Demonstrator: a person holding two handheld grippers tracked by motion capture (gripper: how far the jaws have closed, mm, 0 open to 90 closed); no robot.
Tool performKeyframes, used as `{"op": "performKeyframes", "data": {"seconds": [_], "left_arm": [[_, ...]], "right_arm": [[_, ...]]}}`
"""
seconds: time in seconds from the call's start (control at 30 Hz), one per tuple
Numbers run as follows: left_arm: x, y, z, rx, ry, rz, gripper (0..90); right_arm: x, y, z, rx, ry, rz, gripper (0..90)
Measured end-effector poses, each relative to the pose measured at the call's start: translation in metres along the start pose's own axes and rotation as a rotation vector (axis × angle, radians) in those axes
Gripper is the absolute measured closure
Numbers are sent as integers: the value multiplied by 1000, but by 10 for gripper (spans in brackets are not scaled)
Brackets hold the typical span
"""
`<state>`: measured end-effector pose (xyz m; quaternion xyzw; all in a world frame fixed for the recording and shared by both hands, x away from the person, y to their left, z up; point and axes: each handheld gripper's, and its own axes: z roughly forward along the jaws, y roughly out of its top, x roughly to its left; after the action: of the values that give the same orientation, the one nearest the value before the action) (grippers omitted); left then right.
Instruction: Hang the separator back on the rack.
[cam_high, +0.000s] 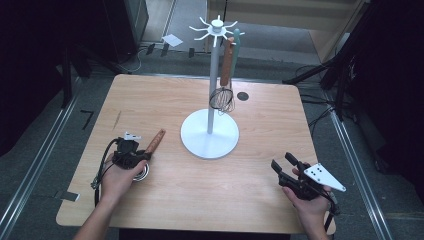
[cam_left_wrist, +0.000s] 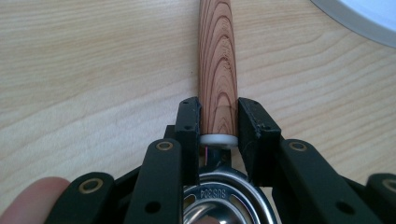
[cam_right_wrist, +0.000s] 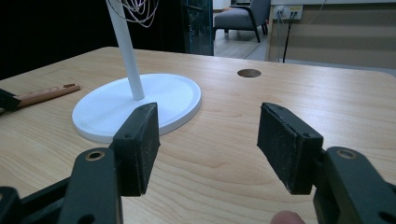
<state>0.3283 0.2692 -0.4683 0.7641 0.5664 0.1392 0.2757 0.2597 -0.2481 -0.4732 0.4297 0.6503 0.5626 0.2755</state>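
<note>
A utensil with a wood-grain handle (cam_left_wrist: 218, 56) and a steel bowl (cam_left_wrist: 219, 196) lies on the table left of the stand. My left gripper (cam_left_wrist: 218, 112) is shut on the handle just above its white collar, one pad on each side. In the high view the left gripper (cam_high: 140, 154) sits at the table's left with the wooden handle (cam_high: 157, 140) pointing away towards the stand's base. My right gripper (cam_right_wrist: 208, 135) stands open with nothing between its pads, low over the wood. From above, the right gripper (cam_high: 281, 161) is near the front right corner.
A white hanging stand (cam_high: 214, 75) on a round base (cam_high: 210, 135) stands mid-table. From its top hooks hang a wire whisk (cam_high: 222, 97) and a teal-handled utensil (cam_high: 236, 42). A dark cable hole (cam_high: 243, 96) lies behind the base.
</note>
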Motion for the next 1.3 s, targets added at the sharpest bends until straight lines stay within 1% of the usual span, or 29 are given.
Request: {"op": "performKeyframes", "data": {"seconds": [0.1,0.13,0.3,0.37,0.53,0.6,0.67,0.7,0.77,0.9,1.07,1.17,1.3], "left_arm": [[1,-1,-1,-1,-1,2,717],[1,-1,-1,-3,7,5,712],[5,-1,-1,-6,5,4,656],[6,-1,-2,-6,4,3,633],[8,1,-5,-25,15,-8,542],[8,2,-7,-23,24,-6,489],[8,3,-10,-25,34,-3,455],[8,5,-11,-25,33,3,442],[7,7,-15,-26,46,15,430],[5,16,-18,-19,53,36,432],[3,26,-15,10,59,65,475],[2,32,-10,41,59,74,486],[0,40,-4,95,72,110,519]], "right_arm": [[1,0,1,1,-1,2,396],[1,0,1,2,-1,2,396],[1,0,1,3,1,-6,397],[1,0,1,4,0,0,398],[0,0,0,0,-3,-3,406],[0,0,0,0,-1,-4,406],[0,0,0,-2,-4,-7,407],[-1,0,0,-3,-4,-7,407],[-1,0,-1,-3,-5,-8,407],[-1,-1,0,-3,-11,-11,407],[-1,-1,0,-3,-15,-20,406],[-2,-2,0,0,-17,-17,408],[-4,-2,0,0,-21,-17,409]]}}
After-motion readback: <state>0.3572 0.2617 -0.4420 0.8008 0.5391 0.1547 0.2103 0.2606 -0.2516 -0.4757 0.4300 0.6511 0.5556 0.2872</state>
